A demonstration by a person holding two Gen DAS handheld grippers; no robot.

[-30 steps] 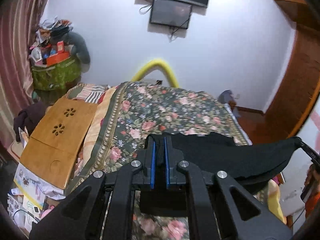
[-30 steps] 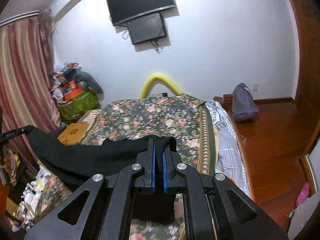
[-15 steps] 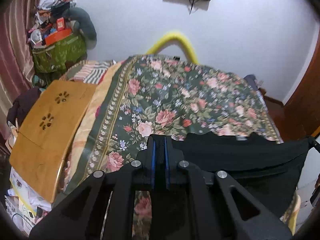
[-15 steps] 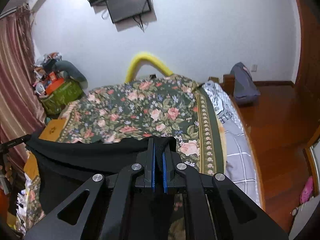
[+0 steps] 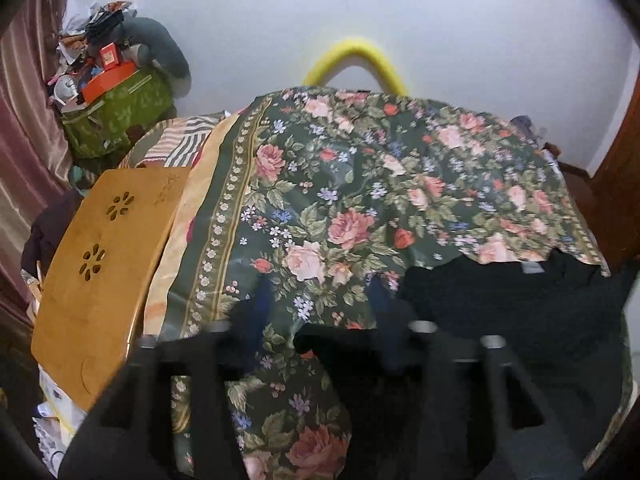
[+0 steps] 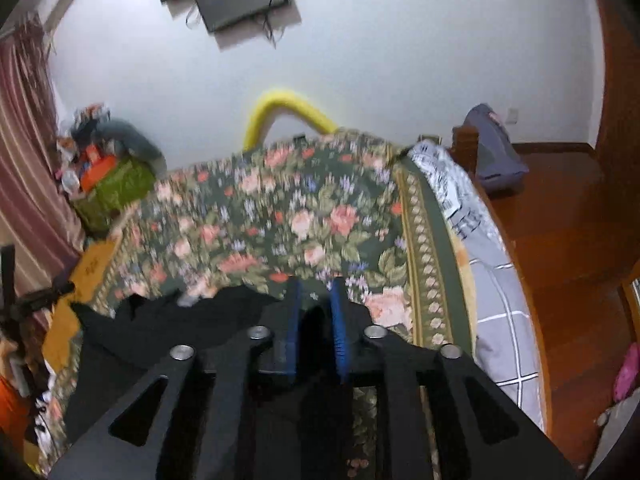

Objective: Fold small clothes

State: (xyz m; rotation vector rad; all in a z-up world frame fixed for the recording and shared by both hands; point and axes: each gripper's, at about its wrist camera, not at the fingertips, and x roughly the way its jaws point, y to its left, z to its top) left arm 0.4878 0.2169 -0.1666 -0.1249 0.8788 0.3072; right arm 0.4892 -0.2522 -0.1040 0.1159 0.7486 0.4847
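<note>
A black garment [image 5: 520, 312] lies spread on the floral bedspread [image 5: 360, 184], near its front edge. In the left wrist view my left gripper [image 5: 320, 304] is blurred and its jaws are opening. The blue pads [image 5: 260, 300] stand wide apart with bedspread showing between them, and a black fold lies just below. In the right wrist view the same garment [image 6: 180, 328] stretches away to the left. My right gripper [image 6: 316, 300] is opening too. Its blue pads [image 6: 338, 320] stand a little apart, with black cloth loose in the gap.
A wooden lap desk [image 5: 108, 272] leans along the bed's left side, beyond it a green bag [image 5: 116, 116] piled with clutter. A yellow foam tube [image 5: 356, 60] arches behind the bed. To the right are a grey checked sheet [image 6: 492, 312], wooden floor [image 6: 560, 240] and a grey backpack [image 6: 492, 152].
Both grippers came down toward the bed with the black garment stretched between them. Their jaws, shut on the cloth before, have now parted, and the garment rests on the bedspread.
</note>
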